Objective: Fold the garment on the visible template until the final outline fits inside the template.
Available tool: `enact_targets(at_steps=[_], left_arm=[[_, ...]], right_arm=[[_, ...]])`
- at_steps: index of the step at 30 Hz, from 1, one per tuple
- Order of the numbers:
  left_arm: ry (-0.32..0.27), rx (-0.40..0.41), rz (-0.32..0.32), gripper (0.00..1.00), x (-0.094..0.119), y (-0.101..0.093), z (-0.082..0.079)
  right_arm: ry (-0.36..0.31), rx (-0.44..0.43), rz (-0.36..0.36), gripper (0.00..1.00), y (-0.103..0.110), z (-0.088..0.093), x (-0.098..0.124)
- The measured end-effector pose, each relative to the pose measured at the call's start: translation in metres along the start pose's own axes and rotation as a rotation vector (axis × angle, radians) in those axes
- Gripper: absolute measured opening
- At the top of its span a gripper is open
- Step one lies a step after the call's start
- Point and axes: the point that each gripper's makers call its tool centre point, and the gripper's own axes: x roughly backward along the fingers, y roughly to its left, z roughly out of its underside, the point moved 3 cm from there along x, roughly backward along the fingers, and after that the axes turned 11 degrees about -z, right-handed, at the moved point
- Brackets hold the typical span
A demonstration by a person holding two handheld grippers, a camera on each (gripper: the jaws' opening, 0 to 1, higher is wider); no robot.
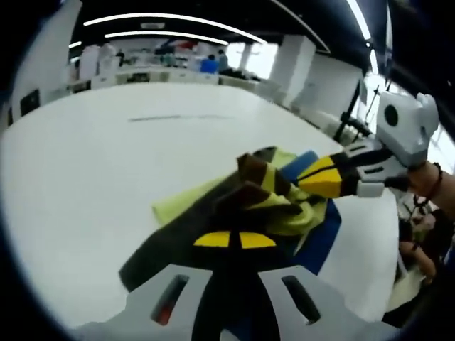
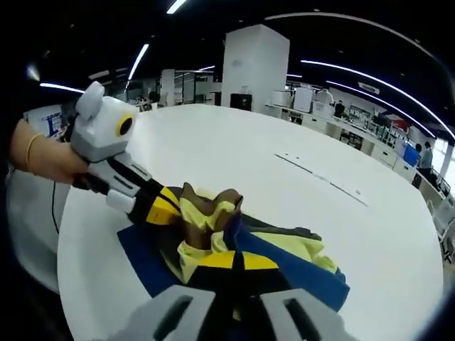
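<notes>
A yellow-green and dark brown garment point(image 1: 245, 202) lies bunched up on a blue template point(image 1: 325, 238) near the white table's edge. In the left gripper view my left gripper point(image 1: 234, 240) is shut on the garment's near dark edge. My right gripper point(image 1: 304, 182) comes in from the right, its yellow-black jaws closed on the raised folds. In the right gripper view the right gripper point(image 2: 238, 261) pinches the garment point(image 2: 206, 220) low in the middle. The left gripper point(image 2: 173, 210) grips the cloth from the left. The blue template point(image 2: 142, 259) shows on both sides under the cloth.
The white round table point(image 1: 106, 163) stretches wide beyond the garment, with a thin dark line point(image 1: 178, 118) marked on it. Its edge point(image 2: 67, 234) runs close to the template. A hand with a bracelet point(image 2: 32, 156) holds the left gripper. Desks and people stand far behind.
</notes>
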Motion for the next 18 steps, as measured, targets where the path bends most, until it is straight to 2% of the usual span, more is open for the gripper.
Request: enact_targets(at_steps=[9, 11, 15, 18], left_arm=[[-0.014, 0.019, 0.007, 0.0, 0.005, 0.001, -0.004], [-0.023, 0.037, 0.009, 0.0, 0.009, 0.002, -0.007], [-0.049, 0.048, 0.009, 0.0, 0.017, 0.005, -0.013], [-0.079, 0.04, -0.019, 0.0, 0.024, 0.01, -0.021]], right_arm=[[0.016, -0.008, -0.005, 0.0, -0.002, 0.0, 0.0], [0.006, 0.001, 0.006, 0.0, -0.002, -0.005, 0.004], [-0.026, -0.035, 0.016, 0.0, -0.003, -0.012, 0.013], [-0.048, -0.044, 0.043, 0.0, -0.008, -0.019, 0.023]])
